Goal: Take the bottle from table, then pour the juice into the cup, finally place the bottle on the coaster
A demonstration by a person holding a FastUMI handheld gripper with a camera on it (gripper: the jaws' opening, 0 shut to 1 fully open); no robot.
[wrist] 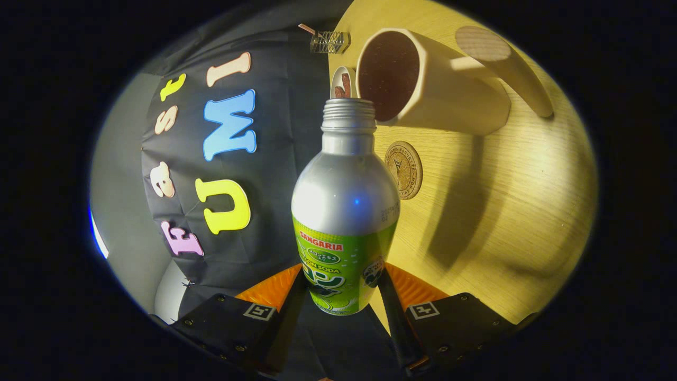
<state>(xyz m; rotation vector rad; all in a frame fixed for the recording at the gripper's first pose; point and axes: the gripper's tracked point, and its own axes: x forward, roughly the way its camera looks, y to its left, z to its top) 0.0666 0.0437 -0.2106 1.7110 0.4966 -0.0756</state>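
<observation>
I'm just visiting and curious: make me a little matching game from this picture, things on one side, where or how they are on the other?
Things:
1. bottle
2. cup
3. coaster
4. gripper

States:
A. lies bare on the wooden table, beyond the fingers
B. shut on the bottle's lower body
C. uncapped, its mouth just by the cup's rim
D. cream-coloured, dark inside

Pairs: 1-C, 2-D, 3-A, 4-B

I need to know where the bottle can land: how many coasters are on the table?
1. The round coaster lies on the table just beside the bottle, which the fingers grip, below the cup. Others may be hidden behind the bottle.
</observation>
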